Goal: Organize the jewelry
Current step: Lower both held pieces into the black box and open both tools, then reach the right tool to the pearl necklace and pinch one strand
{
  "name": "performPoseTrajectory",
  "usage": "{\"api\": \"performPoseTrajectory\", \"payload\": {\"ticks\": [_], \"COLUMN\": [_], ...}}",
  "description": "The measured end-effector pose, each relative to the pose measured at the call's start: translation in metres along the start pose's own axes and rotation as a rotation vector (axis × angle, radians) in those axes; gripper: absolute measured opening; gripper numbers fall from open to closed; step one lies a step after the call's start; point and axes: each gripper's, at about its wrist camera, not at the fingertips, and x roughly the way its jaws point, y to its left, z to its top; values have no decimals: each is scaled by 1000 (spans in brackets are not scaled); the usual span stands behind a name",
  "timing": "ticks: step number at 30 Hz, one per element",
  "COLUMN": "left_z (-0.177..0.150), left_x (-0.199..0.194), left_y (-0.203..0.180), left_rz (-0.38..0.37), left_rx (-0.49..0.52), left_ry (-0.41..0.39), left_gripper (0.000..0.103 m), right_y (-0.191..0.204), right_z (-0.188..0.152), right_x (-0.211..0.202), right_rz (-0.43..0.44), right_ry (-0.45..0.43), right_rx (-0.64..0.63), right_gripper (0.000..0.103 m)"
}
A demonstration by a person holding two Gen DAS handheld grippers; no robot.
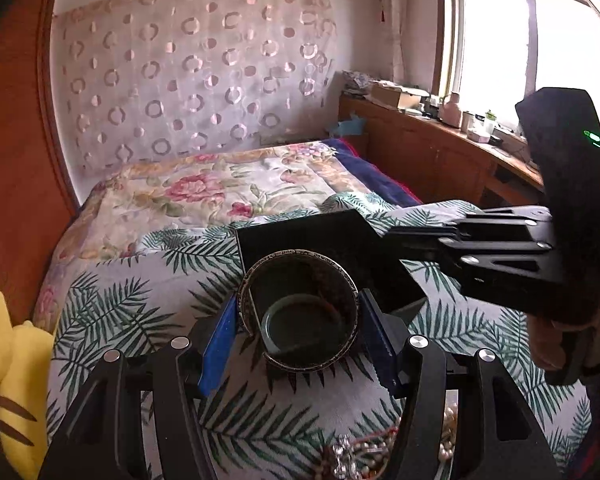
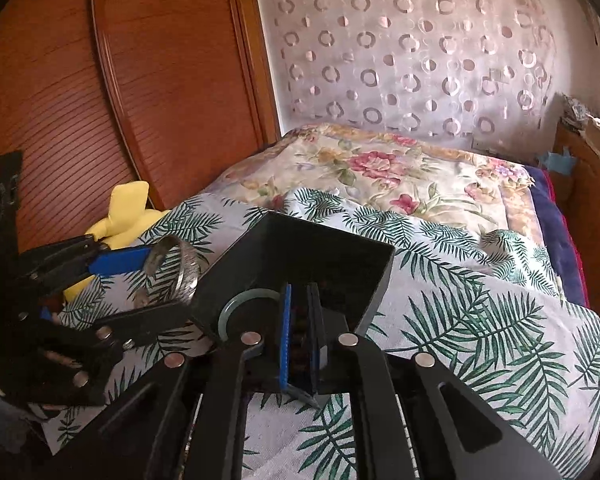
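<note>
Bracelets are being sorted into a black box that sits on the palm-leaf sheet of the bed. The left claw grasps a wide silver cuff by its sides, holding it just at the box's near edge, probably ready to drop it in. A pale green bangle already lies inside the box, at about eight o'clock from its middle. The right claw is nearly clenched over the box; dark beads seem to show between its blue pads, though I cannot tell if they are gripped. More jewelry waits at six o'clock in the left view.
</note>
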Motion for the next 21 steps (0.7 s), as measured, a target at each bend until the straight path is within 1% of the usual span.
{"api": "performPoseTrajectory", "payload": {"ticks": [4,6,8,13,16,18,21], "left_z": [6,9,12,19,22,25,29], "left_x": [12,19,25,41,46,46,42], "left_y": [2,2,3,1,-2,-4,-6], "left_rz": [8,18,19,25,40,53,55], "left_rx": [0,9,12,22,28,26,23], "left_ry": [12,18,25,45,43,35,33], "left_gripper": [57,57,57,57,57,65,68], "right_y": [-4,-7,-7,-7,-7,-8,-9], "right_z": [-7,-13,-18,-29,-33,-36,-39], "right_x": [-12,-21,-27,-35,-41,-46,-56], "right_rz": [-18,-23,-22,-16,-19,-18,-33], "right_ry": [-14,-28,-36,-39,-40,-43,-42], "right_rx": [8,15,14,8,0,1,2], "right_gripper": [10,13,14,15,15,15,15]}}
